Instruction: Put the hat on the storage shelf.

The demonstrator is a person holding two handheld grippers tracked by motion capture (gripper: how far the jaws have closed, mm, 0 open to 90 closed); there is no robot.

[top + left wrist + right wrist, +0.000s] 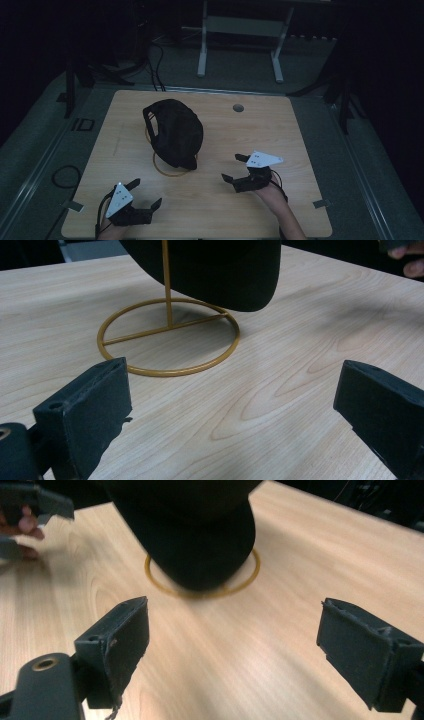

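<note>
Your left gripper (142, 200) and right gripper (239, 169) both hold their fingers spread wide, empty. The black cap (175, 131) hangs on a thin gold stand (168, 335) mid-surface, toward the far edge. It looks soft and light; pinch the brim.

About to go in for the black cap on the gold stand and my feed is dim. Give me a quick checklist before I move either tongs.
1. Left tongs open and empty: ok, jaws wide apart in the left gripper view.
2. Right tongs open and empty: ok, jaws spread.
3. Black cap seated on the gold stand: ok, it hangs over the ring base.
4. Stand base flat on the table: ok in the left gripper view.
5. Path from each tongs to the cap: ok, bare wood between.
6. Where the stand's post meets the cap: cannot tell, hidden under the cap.
</note>
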